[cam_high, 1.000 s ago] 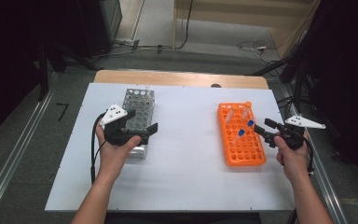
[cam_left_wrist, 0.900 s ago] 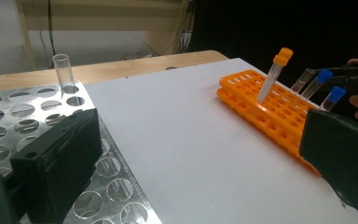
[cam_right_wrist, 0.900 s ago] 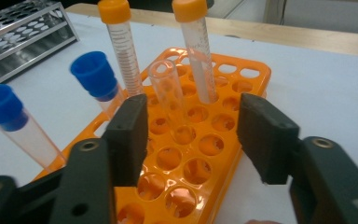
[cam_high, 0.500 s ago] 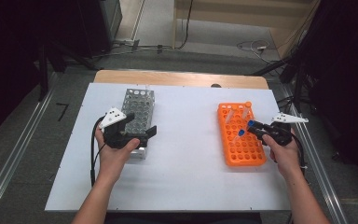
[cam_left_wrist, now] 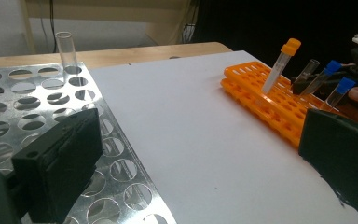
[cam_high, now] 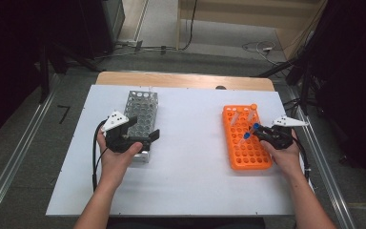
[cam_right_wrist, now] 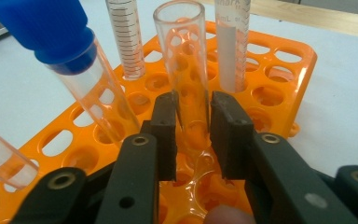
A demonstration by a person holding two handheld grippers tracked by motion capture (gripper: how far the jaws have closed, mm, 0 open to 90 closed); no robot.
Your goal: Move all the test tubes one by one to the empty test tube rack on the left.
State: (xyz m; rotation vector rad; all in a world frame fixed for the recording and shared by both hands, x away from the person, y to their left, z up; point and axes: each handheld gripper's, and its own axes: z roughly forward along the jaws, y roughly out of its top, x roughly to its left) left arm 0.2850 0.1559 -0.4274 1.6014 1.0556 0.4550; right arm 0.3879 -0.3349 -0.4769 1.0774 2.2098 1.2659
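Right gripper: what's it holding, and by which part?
An uncapped clear tube standing in the orange rack; the right gripper pinches its lower body just above the rack.

I see a white worktop (cam_high: 190, 186) across the frame's middle, its wooden edge (cam_high: 181, 80) along the top. Cables (cam_high: 259, 46) lie on the grey floor (cam_high: 24, 157) at upper right.

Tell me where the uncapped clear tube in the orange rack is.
In the right gripper view, the uncapped clear tube stands between the right gripper pads, in the orange rack.
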